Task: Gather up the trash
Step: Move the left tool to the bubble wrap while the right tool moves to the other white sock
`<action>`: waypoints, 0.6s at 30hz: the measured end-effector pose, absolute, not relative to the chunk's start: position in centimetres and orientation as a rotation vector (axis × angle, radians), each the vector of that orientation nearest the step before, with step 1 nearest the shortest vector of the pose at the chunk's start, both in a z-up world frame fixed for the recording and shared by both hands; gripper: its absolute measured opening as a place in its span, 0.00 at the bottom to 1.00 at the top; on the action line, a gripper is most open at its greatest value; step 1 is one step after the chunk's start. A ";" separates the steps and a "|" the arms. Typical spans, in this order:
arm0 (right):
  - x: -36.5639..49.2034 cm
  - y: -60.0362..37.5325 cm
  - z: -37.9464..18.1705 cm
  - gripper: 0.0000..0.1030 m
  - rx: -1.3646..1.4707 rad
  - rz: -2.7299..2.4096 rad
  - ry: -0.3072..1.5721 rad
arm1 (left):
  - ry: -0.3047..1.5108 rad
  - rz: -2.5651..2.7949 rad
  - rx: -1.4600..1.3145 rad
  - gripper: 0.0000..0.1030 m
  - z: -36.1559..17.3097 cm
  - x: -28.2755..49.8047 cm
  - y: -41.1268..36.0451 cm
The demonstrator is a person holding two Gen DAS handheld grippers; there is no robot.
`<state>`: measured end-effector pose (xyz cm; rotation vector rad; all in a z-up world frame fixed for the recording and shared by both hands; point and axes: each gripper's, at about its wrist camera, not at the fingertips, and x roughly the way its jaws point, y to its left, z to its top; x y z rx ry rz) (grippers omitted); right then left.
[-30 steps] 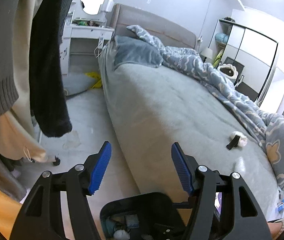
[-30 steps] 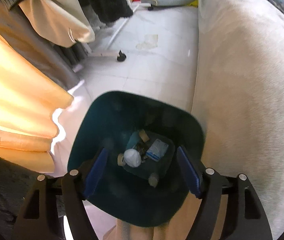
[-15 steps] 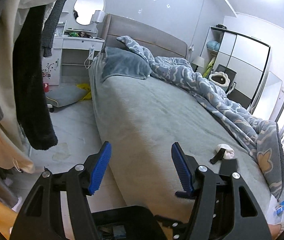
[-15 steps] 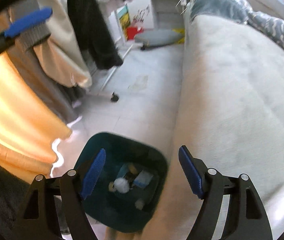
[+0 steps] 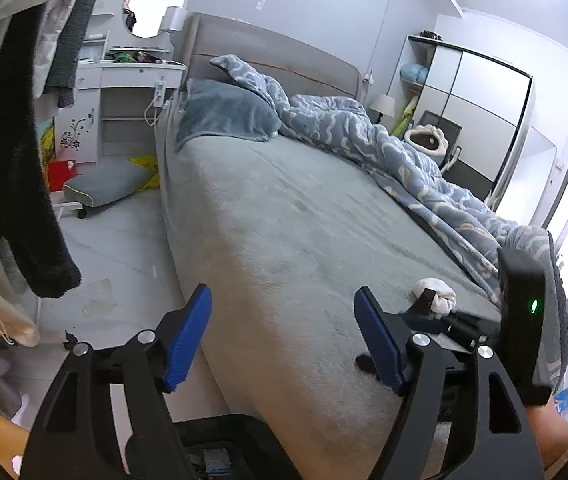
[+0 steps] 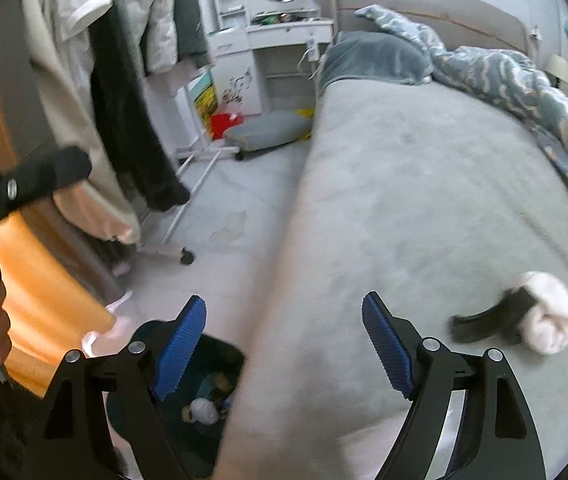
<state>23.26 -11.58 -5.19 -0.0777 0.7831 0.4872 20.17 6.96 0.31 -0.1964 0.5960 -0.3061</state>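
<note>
A white rolled bundle with a black strap lies on the grey bed, ahead and right of my right gripper, which is open and empty. It also shows in the left wrist view, partly behind the right gripper's body. A dark trash bin with several scraps inside stands on the floor against the bed, below the right gripper. My left gripper is open and empty over the bed's edge; the bin's rim shows beneath it.
Hanging clothes on a wheeled rack line the left. An orange curtain, a grey cushion and a white vanity border the floor strip. A blue patterned duvet covers the bed's far side.
Both grippers have risen and tilted up from the bin toward the bed. The right gripper has swung right, bringing the white bundle into its view. Both stayed open.
</note>
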 end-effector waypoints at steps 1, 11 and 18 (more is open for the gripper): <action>23.6 -12.3 -5.0 0.79 -0.069 0.474 0.776 | 0.600 -0.313 -0.191 0.76 0.2 20.4 6.5; 25.8 -18.3 -4.0 0.80 -0.013 0.385 0.734 | 0.654 -0.388 -0.114 0.81 -1.7 22.4 1.6; 27.1 -22.1 -3.8 0.81 0.023 0.337 0.718 | 0.700 -0.457 -0.052 0.82 -3.3 23.1 -1.5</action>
